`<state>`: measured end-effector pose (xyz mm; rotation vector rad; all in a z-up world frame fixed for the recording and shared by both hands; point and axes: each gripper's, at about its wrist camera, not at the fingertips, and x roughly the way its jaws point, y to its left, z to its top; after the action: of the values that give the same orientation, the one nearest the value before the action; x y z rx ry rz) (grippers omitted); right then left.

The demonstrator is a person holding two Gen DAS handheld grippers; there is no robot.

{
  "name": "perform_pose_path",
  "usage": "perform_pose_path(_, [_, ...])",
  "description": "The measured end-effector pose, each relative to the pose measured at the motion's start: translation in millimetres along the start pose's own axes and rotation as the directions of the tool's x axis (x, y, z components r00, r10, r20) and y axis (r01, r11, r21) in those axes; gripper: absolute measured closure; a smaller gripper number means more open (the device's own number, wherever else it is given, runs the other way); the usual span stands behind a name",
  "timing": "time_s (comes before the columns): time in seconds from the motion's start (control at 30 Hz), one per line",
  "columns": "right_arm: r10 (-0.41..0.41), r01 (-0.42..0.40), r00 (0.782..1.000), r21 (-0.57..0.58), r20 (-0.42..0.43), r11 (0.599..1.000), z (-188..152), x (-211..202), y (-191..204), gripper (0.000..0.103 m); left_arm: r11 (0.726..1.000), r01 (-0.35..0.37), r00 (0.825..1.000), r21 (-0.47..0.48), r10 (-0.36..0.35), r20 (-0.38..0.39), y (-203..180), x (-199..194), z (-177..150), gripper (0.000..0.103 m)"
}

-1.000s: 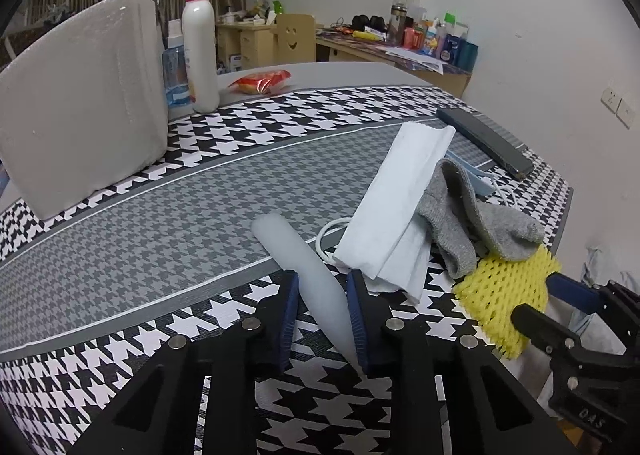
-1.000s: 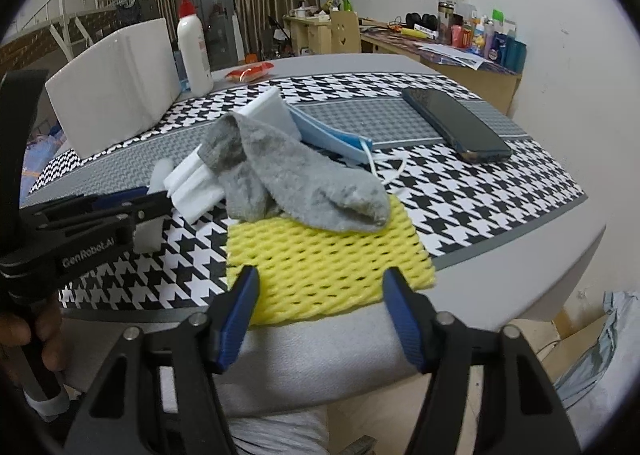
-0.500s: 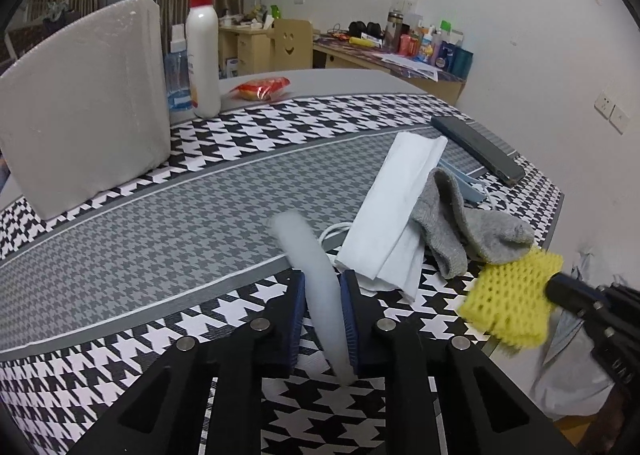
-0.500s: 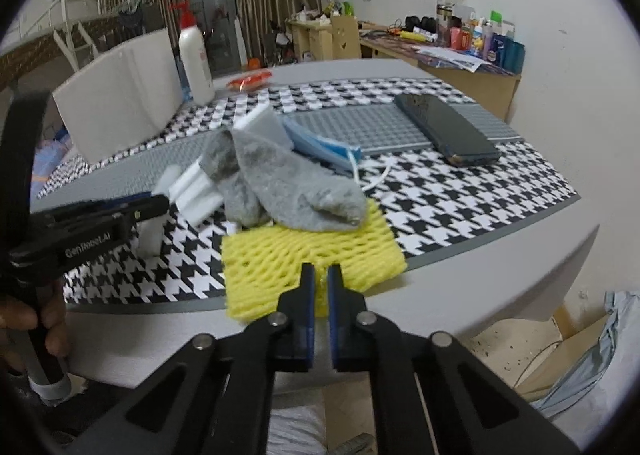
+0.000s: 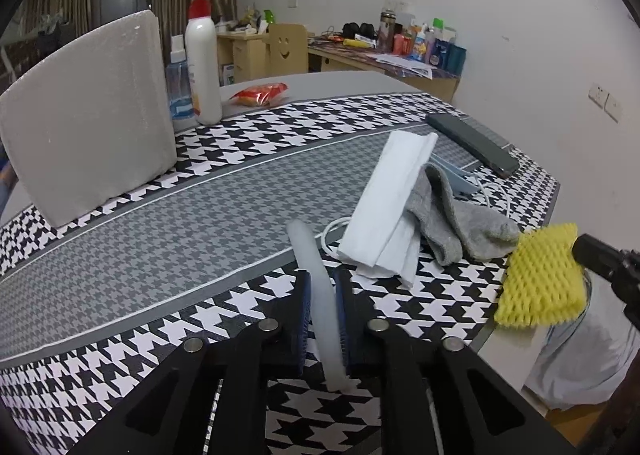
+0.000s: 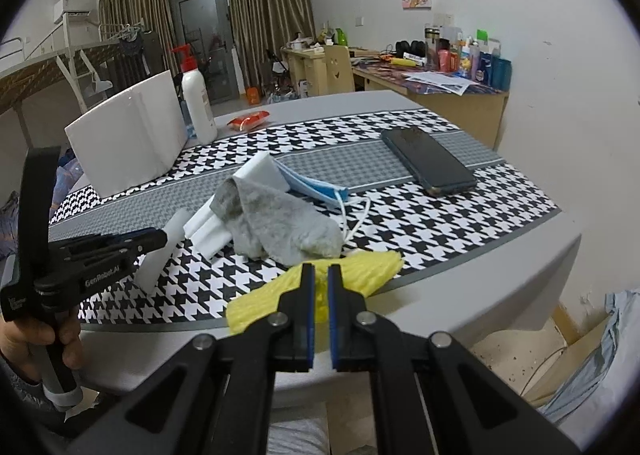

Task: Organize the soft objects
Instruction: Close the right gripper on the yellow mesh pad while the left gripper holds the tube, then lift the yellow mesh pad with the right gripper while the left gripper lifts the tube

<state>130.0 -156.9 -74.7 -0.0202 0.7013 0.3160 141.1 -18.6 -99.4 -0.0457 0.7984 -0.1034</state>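
Houndstooth cloth, black-and-white with a grey band down the middle, covers the table (image 5: 120,223); a cluttered desk and drawn curtains stand behind.

Far left, a white foam slab (image 5: 86,115) stands upright and hides the lower part of a clear bottle (image 5: 178,87) beside a white pump bottle (image 5: 202,59) with a red top; what either holds cannot be told. A red snack packet (image 5: 260,93) lies behind them.

Left gripper (image 5: 322,305) is pinching a pale, translucent foam strip (image 5: 316,275), long and rounded, its tip lifted off the cloth; the jaws have just eased slightly wider, strip between them.

At the middle lies a heap: folded white tissue (image 5: 390,207), a fuzzy grey sock (image 6: 280,221) draped over it, and a blue face mask (image 6: 312,185) mostly buried beneath, with its white ear loops showing. A dark phone (image 6: 430,165) lies flat beyond.

Right gripper (image 6: 319,295), jaws pressed nearly together, nips the near edge of a yellow foam net (image 6: 352,275) with diamond mesh, raised at the table's rim beside the sock.
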Motion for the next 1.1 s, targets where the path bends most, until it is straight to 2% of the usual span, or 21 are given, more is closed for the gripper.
perform_pose_path(0.07, [-0.001, 0.001, 1.000, 0.004, 0.013, 1.000, 1.6, -4.6, -0.5, 0.096, 1.000, -0.006, 1.000, 0.001, 0.006, -0.007, -0.8, 1.2, -0.7, 0.065])
perform_pose_path(0.13, [0.003, -0.003, 1.000, -0.002, 0.023, 1.000, 3.1, -7.2, -0.5, 0.096, 1.000, -0.022, 1.000, -0.006, 0.022, -0.014, 0.4, 3.3, -1.6, 0.054])
perform_pose_path(0.27, [-0.001, 0.001, 1.000, 0.001, 0.008, 1.000, 0.7, -0.8, -1.9, 0.096, 0.999, -0.031, 0.998, -0.006, 0.031, -0.048, 1.9, 12.5, -3.0, 0.054])
perform_pose_path(0.3, [0.002, -0.002, 1.000, 0.006, -0.002, 1.000, -1.1, 2.5, -3.0, 0.096, 1.000, -0.029, 0.998, -0.006, 0.029, -0.063, 1.7, 15.8, -3.6, 0.056])
perform_pose_path(0.33, [0.002, -0.002, 1.000, 0.007, -0.007, 1.000, -2.6, 3.9, -3.8, 0.096, 0.999, -0.041, 0.998, 0.006, 0.041, -0.049, 0.4, 15.5, -3.7, 0.065])
perform_pose_path(0.37, [0.001, -0.001, 1.000, 0.010, -0.012, 1.000, -4.1, 5.6, -4.7, 0.096, 0.998, -0.064, 0.997, 0.023, 0.065, -0.046, -1.4, 16.6, -3.6, 0.079])
perform_pose_path(0.4, [-0.001, 0.001, 1.000, 0.014, -0.017, 1.000, -5.2, 7.7, -6.2, 0.095, 0.998, -0.065, 0.997, 0.026, 0.066, -0.047, -0.9, 17.5, -3.1, 0.084])
perform_pose_path(0.6, [-0.021, 0.023, 0.999, 0.024, -0.048, 0.999, -14.3, 23.0, -15.4, 0.095, 0.998, -0.054, 0.998, 0.038, 0.055, -0.029, 1.2, 15.2, -3.7, 0.089])
perform_pose_path(0.7, [-0.024, 0.027, 0.997, 0.030, -0.078, 0.999, -18.9, 31.9, -18.6, 0.087, 1.000, -0.014, 1.000, 0.023, 0.015, -0.017, 3.9, 9.0, -3.1, 0.090])
perform_pose_path(0.8, [-0.027, 0.029, 0.996, 0.015, -0.089, 0.999, -20.7, 34.6, -17.3, 0.070, 1.000, 0.003, 1.000, 0.029, -0.003, 0.003, 3.0, 3.4, -2.9, 0.090])
perform_pose_path(0.87, [-0.007, 0.008, 0.997, 0.008, -0.074, 1.000, -20.7, 31.1, -15.2, 0.040, 0.999, 0.012, 1.000, 0.034, -0.013, 0.014, 1.8, -0.4, -2.7, 0.090])
perform_pose_path(0.9, [-0.009, 0.010, 0.998, 0.003, -0.068, 1.000, -20.6, 30.9, -14.0, 0.036, 0.999, 0.013, 1.000, 0.037, -0.014, 0.021, 1.5, -2.2, -2.7, 0.090])
perform_pose_path(1.1, [-0.045, 0.041, 0.994, -0.039, -0.100, 0.998, -24.0, 39.9, -5.4, 0.036, 0.999, 0.012, 0.998, 0.034, -0.014, 0.055, 3.6, -13.4, -1.8, 0.090])
